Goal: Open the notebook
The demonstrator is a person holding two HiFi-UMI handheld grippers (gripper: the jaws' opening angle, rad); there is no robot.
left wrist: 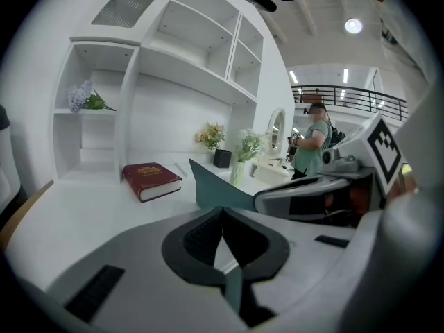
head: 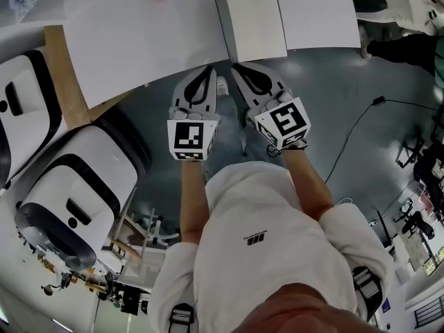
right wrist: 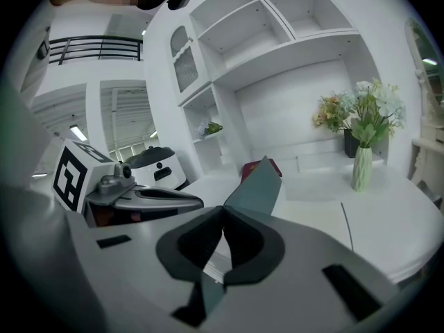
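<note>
Notebook lies at the near edge of the table, its grey cover raised upright along its left side. Right gripper: jaws together, tips at the cover's near corner; whether they pinch it cannot be told. Left gripper: jaws together, empty, just left of that corner.

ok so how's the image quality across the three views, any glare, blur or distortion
Head view: even light, strong fisheye bending the table edge, notebook page sharp. Left gripper view: black vignette corners, ceiling lamp glaring, shelves bowed. Right gripper view: same curvature, vase sharp, near fingers slightly soft.
</note>
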